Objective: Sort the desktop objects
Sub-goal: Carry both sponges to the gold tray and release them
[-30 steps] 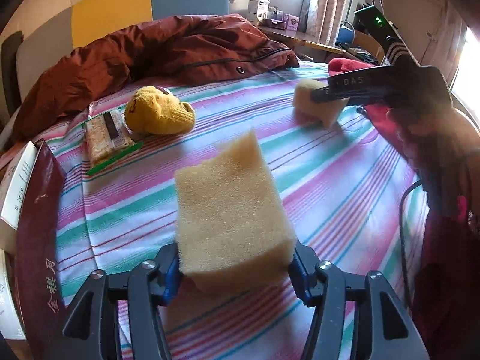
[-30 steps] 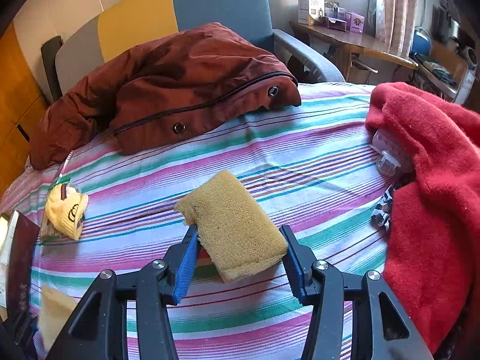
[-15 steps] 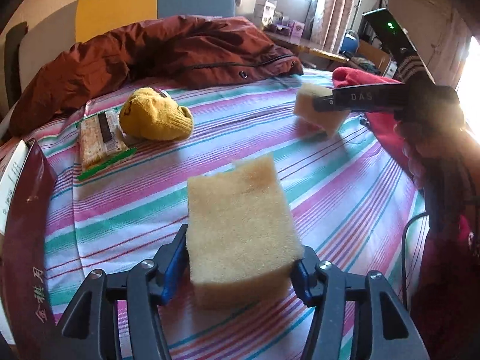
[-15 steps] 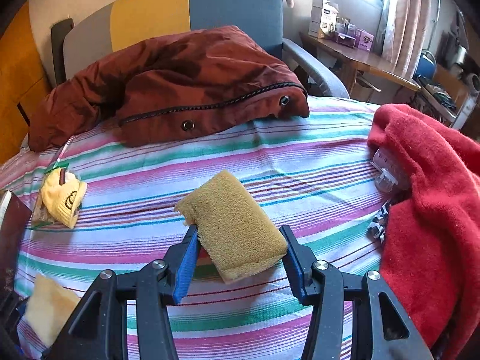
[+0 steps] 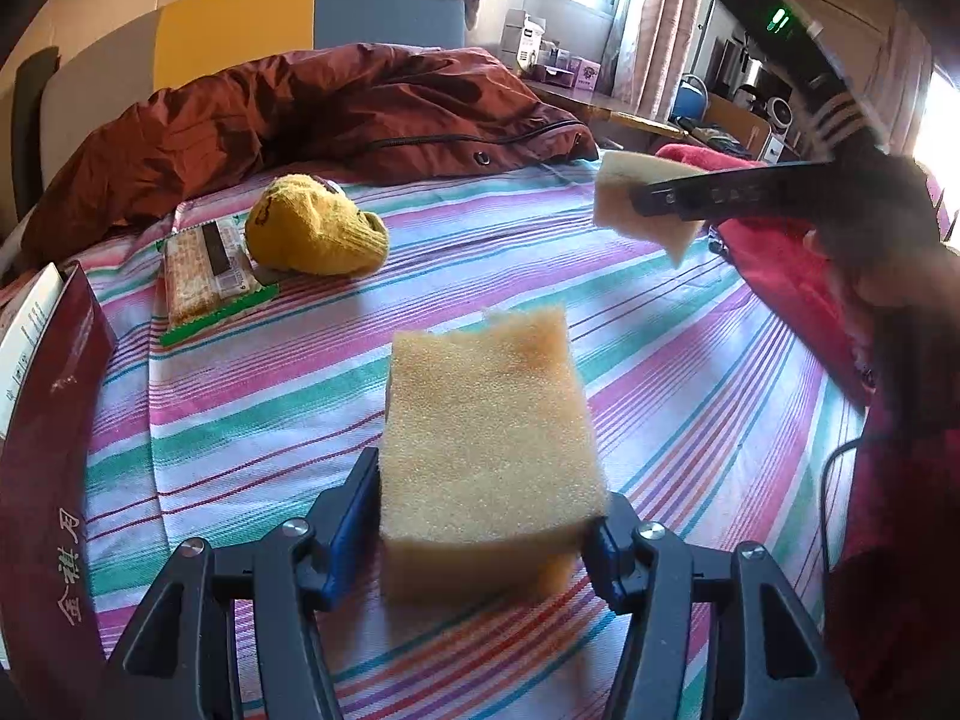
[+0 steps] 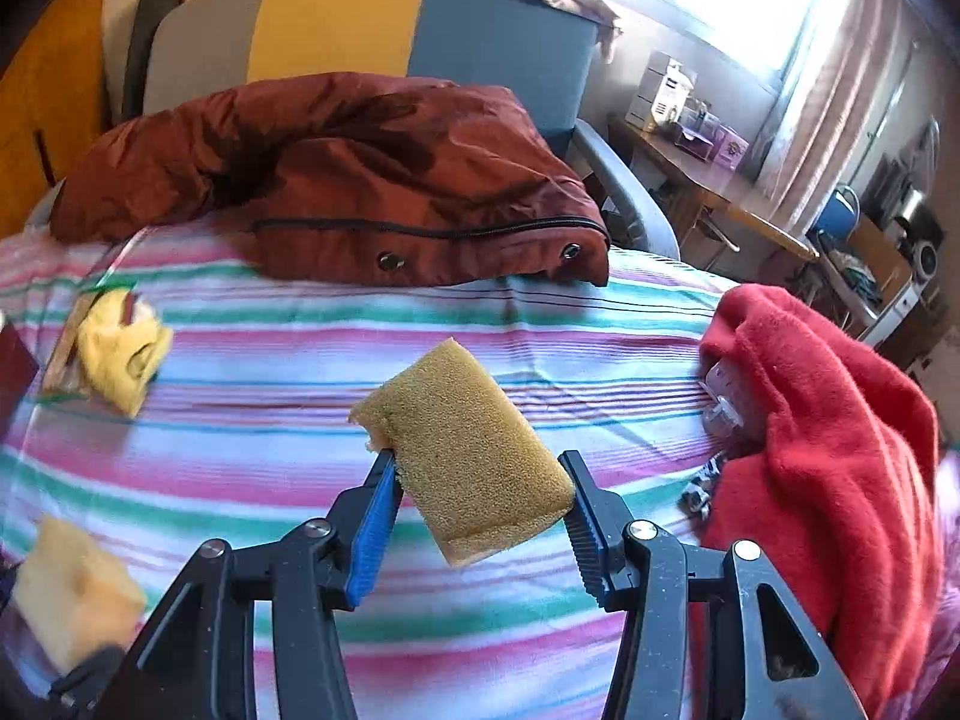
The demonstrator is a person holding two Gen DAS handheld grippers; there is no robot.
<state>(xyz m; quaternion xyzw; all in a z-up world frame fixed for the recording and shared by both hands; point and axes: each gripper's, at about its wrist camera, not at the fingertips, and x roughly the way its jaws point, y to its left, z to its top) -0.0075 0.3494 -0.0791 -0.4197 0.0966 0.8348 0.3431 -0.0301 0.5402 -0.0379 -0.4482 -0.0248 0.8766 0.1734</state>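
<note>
Sponges fill both grippers: my left gripper (image 5: 486, 534) clamps the pale sponge (image 5: 486, 450) near the striped cloth (image 5: 690, 360), my right gripper (image 6: 477, 516) grips the darker sponge (image 6: 468, 456) aloft. I'd keep both grips firm and travel slowly.
</note>
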